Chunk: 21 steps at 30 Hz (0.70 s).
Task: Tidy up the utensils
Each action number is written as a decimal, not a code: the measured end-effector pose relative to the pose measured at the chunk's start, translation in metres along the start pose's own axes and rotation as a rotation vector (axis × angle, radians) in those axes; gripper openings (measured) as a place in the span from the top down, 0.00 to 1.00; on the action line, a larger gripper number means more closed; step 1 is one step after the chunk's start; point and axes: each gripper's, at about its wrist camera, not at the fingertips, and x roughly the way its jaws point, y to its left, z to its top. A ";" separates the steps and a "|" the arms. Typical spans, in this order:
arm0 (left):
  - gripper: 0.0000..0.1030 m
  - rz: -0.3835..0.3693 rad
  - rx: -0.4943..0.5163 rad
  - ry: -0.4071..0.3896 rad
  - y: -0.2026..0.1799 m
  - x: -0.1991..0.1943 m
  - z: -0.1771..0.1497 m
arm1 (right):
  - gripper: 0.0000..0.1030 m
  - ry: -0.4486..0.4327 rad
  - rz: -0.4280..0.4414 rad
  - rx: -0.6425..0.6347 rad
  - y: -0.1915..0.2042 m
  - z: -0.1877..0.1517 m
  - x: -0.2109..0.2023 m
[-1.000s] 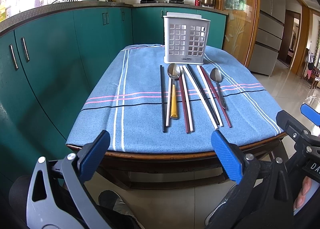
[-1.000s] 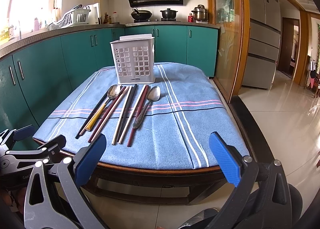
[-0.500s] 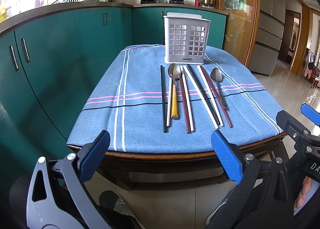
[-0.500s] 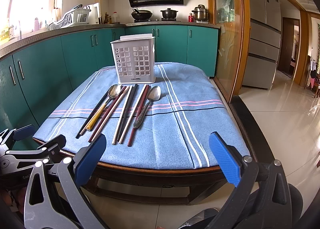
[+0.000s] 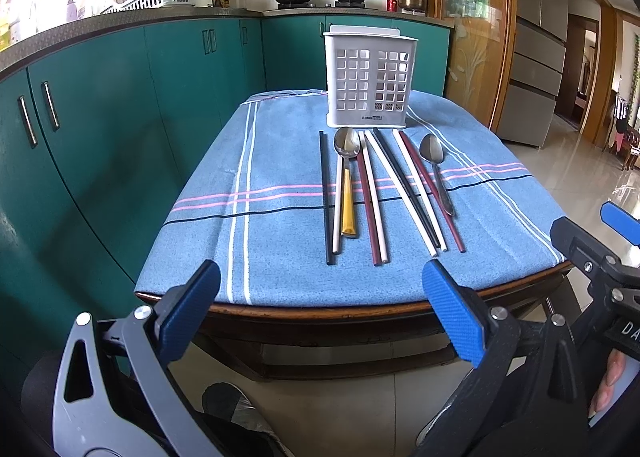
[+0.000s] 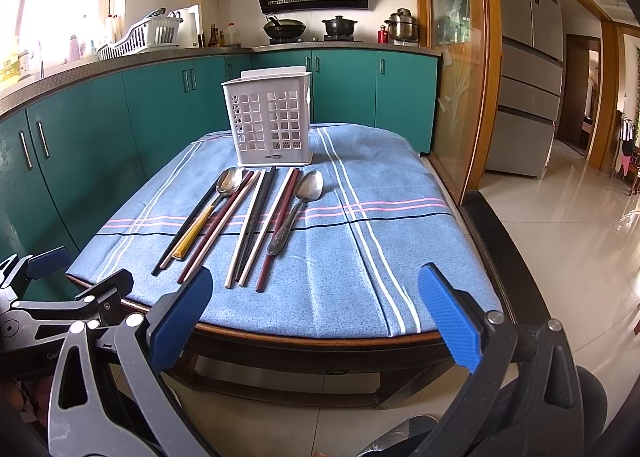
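A white perforated utensil holder (image 5: 370, 79) (image 6: 272, 123) stands upright at the far end of a blue cloth-covered table (image 5: 280, 277) (image 6: 400, 289). In front of it lie several chopsticks (image 5: 374, 193) (image 6: 256, 225) in black, white and dark red, a yellow-handled spoon (image 5: 347, 177) (image 6: 212, 209) and an all-metal spoon (image 5: 436, 169) (image 6: 296, 209). Both grippers hover off the table's near edge, short of the utensils. My left gripper (image 5: 320, 309) is open and empty. My right gripper (image 6: 312, 309) is open and empty too.
Teal cabinets (image 5: 100, 105) run close along the table's left side and behind it. A glass door with a wood frame (image 6: 460, 77) and a tiled floor (image 6: 580, 237) lie to the right. A fridge (image 6: 528, 57) stands farther right.
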 end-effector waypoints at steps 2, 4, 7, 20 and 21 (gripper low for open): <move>0.03 0.005 0.005 -0.014 0.000 -0.002 0.000 | 0.03 0.001 -0.001 0.001 0.000 0.001 0.000; 0.03 -0.047 0.001 -0.041 0.005 -0.005 -0.001 | 0.03 -0.006 0.000 0.000 0.000 0.002 -0.001; 0.03 -0.075 -0.011 -0.007 0.013 -0.004 0.004 | 0.03 -0.039 0.004 -0.011 -0.003 0.008 -0.009; 0.03 -0.104 0.048 -0.145 0.029 0.003 0.116 | 0.03 -0.089 0.156 -0.095 -0.039 0.126 0.000; 0.03 -0.120 0.064 -0.148 0.029 0.006 0.129 | 0.03 -0.054 0.214 -0.074 -0.044 0.142 0.013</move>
